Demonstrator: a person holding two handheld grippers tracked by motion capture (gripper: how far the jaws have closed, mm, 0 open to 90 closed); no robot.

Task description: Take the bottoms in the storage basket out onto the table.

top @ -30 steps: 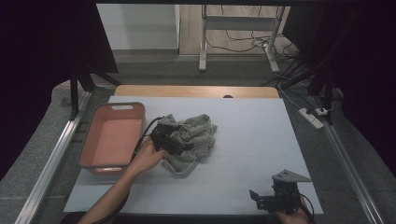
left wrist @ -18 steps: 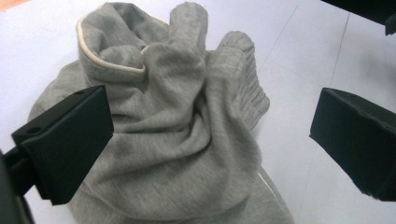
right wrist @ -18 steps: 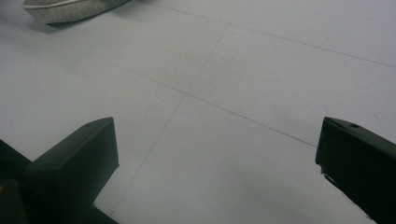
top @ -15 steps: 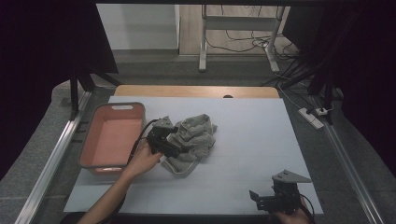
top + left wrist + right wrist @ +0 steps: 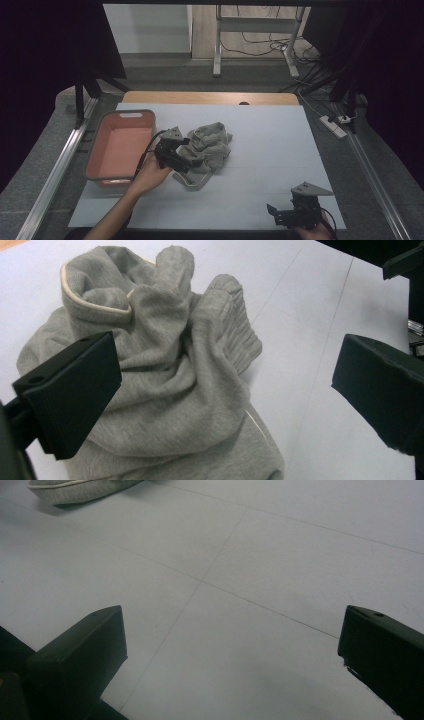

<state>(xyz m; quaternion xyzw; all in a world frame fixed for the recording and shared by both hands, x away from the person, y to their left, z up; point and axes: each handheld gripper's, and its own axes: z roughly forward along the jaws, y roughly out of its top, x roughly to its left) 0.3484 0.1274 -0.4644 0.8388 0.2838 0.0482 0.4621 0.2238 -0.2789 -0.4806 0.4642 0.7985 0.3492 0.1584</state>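
A crumpled grey garment with a pale trim lies left of the table's middle. My left gripper hovers over its near-left part, open, with the jaws wide apart. In the left gripper view the grey garment bunches up between and beyond the two black jaws, and nothing is pinched. My right gripper rests low at the table's front right, open, over bare tabletop. In the right gripper view a strip of the garment's hem shows at the top left, far from the jaws.
A salmon-pink bin stands on the left side of the white table, close beside the garment. A power strip lies off the right edge. Metal rails run along both sides of the table.
My left gripper has shifted slightly toward the garment's near side and lower over it. The right gripper has stayed in place.
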